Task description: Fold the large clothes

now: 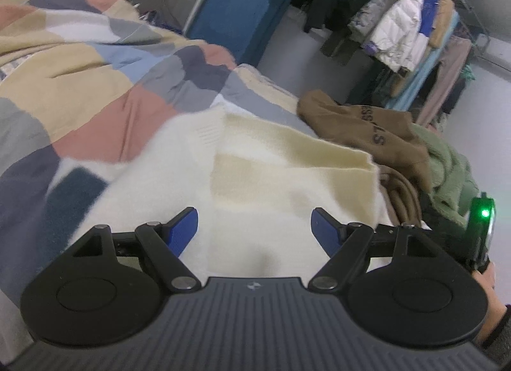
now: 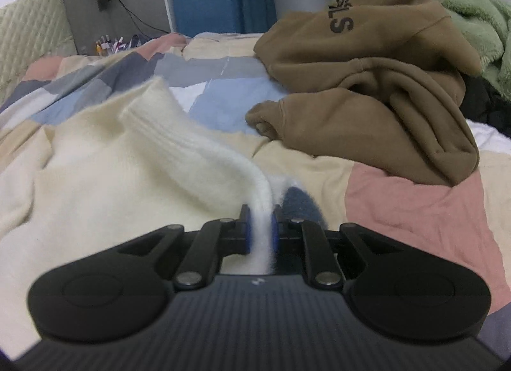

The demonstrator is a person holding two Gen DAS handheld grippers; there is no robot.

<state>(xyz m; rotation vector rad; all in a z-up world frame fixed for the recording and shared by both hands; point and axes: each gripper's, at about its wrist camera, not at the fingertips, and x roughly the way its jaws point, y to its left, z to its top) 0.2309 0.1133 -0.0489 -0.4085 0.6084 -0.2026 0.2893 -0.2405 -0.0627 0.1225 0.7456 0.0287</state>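
A cream knit sweater (image 1: 262,173) lies spread on the patchwork quilt (image 1: 95,89) of a bed. My left gripper (image 1: 254,227) is open just above the sweater's body and holds nothing. In the right wrist view the same sweater (image 2: 95,179) lies at the left, and my right gripper (image 2: 260,227) is shut on a ribbed edge of it, which rises from the bed into the jaws. A dark blue patch of the sweater (image 2: 300,201) shows just right of the fingers.
A crumpled brown hoodie (image 2: 367,89) lies on the quilt (image 2: 399,211) to the right, with a green fleece (image 2: 472,19) behind it; both also show in the left wrist view (image 1: 377,134). A rack of hanging clothes (image 1: 399,26) and a blue panel (image 1: 230,16) stand beyond the bed.
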